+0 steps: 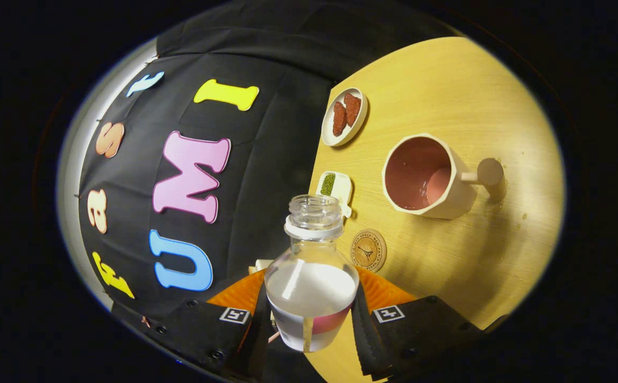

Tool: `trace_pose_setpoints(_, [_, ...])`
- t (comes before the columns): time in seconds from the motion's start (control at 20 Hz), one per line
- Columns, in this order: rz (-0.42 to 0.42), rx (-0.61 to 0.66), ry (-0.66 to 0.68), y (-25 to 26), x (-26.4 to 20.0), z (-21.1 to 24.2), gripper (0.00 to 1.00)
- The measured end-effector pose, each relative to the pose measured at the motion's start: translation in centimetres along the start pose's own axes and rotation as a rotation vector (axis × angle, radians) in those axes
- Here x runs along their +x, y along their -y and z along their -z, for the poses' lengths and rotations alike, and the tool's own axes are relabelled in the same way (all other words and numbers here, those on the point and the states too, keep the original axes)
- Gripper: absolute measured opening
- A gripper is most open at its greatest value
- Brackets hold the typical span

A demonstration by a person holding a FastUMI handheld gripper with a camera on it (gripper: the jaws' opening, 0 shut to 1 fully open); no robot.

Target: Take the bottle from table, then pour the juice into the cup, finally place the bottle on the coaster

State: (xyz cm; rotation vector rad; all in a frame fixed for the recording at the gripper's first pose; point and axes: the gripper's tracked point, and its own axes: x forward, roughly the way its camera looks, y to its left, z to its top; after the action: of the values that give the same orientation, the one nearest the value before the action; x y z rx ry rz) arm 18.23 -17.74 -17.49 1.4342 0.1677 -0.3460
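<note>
While the gripper (pixel 311 303) clamps the open bottle (pixel 311 276), rolled sideways, juice could miss the cup (pixel 426 178) beyond.

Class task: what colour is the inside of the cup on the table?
Pinkish-red inside the cup, in the gripper view.

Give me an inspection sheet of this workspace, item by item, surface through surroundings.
Surface: pale wooden table, with a few wet drops near the cup's handle.
Job's things: open bottle, uncapped, held tilted between the fingers, some pale liquid inside; cup beyond the fingers, pinkish liquid in it; round coaster just ahead of the fingers, bare.
Clutter: oval dish with two reddish pieces; small dish with green bits.
Grippers: gripper, both fingers pressed on the bottle.
Cables: nothing seen.
Surroundings: black cloth wall behind the table.
</note>
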Motion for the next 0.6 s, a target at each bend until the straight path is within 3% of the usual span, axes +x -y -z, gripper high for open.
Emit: trace_pose_setpoints(0.6, [0.046, 0.363, 0.038, 0.6, 1.7, -3.5, 0.69])
